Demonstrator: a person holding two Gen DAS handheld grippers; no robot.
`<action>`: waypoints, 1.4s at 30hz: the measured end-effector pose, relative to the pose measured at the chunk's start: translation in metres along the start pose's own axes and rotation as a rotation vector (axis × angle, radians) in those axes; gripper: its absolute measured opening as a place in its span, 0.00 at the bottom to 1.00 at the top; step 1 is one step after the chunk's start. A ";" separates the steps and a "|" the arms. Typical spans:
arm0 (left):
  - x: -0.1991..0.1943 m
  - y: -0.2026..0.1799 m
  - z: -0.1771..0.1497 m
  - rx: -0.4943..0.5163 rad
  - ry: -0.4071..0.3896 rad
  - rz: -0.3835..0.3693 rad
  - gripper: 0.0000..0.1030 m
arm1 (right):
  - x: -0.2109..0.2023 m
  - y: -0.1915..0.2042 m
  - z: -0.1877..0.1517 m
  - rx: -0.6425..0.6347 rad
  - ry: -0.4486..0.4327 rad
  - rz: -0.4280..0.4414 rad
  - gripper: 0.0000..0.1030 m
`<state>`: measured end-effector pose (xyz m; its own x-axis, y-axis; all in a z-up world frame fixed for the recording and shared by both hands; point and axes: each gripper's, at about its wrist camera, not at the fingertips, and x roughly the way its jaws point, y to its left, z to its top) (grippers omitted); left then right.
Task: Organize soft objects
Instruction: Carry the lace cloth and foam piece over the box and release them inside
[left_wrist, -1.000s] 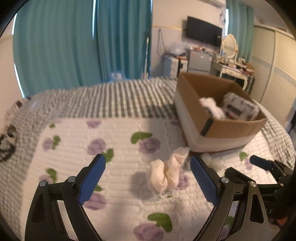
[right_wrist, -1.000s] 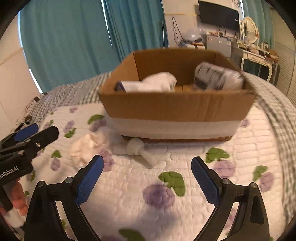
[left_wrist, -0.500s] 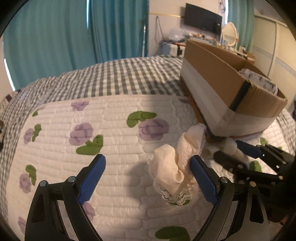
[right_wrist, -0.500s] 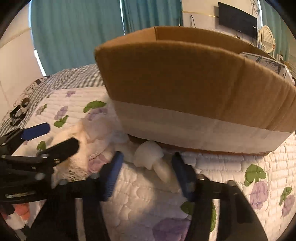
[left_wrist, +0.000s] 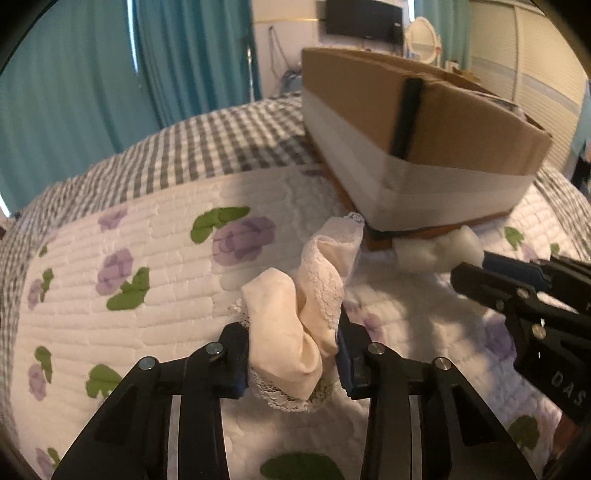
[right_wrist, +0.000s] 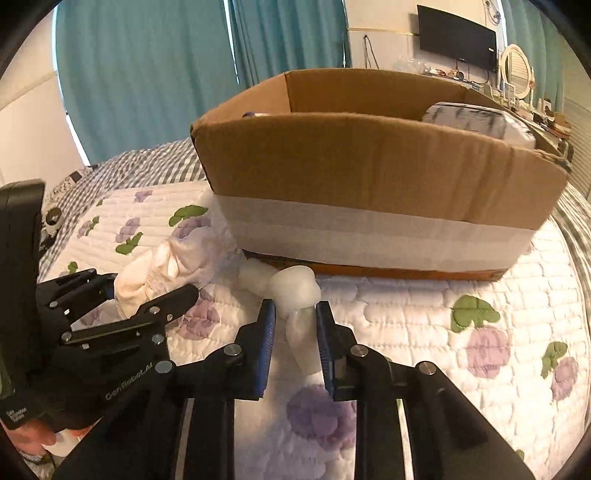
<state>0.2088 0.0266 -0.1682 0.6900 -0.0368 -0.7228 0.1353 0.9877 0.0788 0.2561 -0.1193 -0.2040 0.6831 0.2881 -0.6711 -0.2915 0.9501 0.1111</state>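
Both claws have just narrowed from wide open. The left gripper (left_wrist: 291, 363) now pinches the cream lace-trimmed cloth bundle (left_wrist: 306, 314) between its pads; the right gripper (right_wrist: 295, 347) squeezes the white mushroom-shaped foam piece (right_wrist: 297, 295). Just beyond both sits the brown cardboard box (right_wrist: 369, 162) on the floral quilt (right_wrist: 424, 332), likely their destination.

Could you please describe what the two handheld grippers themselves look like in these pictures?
Both are matte black, angular linkage frames dotted with silver screw heads. The left gripper and the right gripper each carry flat blue pads on the fingers. White lettering marks the left one's body, partly legible as "GenRobot.AI". No cables or sleeves are visible.
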 end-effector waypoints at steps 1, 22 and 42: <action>-0.005 -0.002 0.000 0.001 -0.005 -0.001 0.29 | -0.004 0.000 0.000 0.001 0.000 0.001 0.21; -0.176 -0.046 0.037 0.029 -0.147 -0.066 0.27 | -0.200 -0.004 0.032 -0.037 -0.190 0.027 0.16; -0.224 -0.068 0.137 0.039 -0.221 -0.084 0.27 | -0.276 -0.031 0.145 -0.132 -0.323 -0.022 0.16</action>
<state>0.1421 -0.0534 0.0822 0.8135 -0.1550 -0.5605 0.2229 0.9733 0.0544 0.1732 -0.2106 0.0841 0.8608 0.3104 -0.4034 -0.3438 0.9390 -0.0111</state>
